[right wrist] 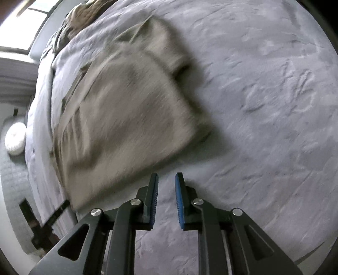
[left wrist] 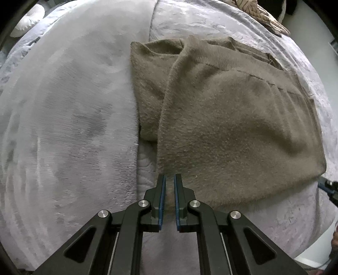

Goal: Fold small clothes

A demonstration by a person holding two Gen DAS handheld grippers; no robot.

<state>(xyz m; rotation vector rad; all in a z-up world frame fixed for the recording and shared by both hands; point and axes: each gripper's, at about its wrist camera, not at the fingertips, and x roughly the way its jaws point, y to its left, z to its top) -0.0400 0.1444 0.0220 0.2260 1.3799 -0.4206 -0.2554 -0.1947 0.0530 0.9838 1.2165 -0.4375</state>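
A fuzzy brown knit garment (left wrist: 232, 127) lies partly folded on the grey bedspread (left wrist: 274, 222), one flap laid over its left side. My left gripper (left wrist: 170, 176) points down at the garment's near edge. Its jaws are nearly together and brown fabric shows between the blue pads. In the right wrist view the same garment (right wrist: 126, 105) is blurred and lies up and to the left of my right gripper (right wrist: 166, 175). That gripper's jaws stand a little apart over bare bedspread (right wrist: 253, 105), with nothing between them. Its blue tip (left wrist: 327, 186) shows at the garment's right corner.
A paler plush blanket (left wrist: 63, 116) covers the bed's left part. A leaf-patterned brown cloth (left wrist: 259, 12) lies at the far end of the bed. A round white cushion (right wrist: 14, 137) sits on the floor beside the bed. The bed's edge and pale floor (left wrist: 312, 243) are close on the right.
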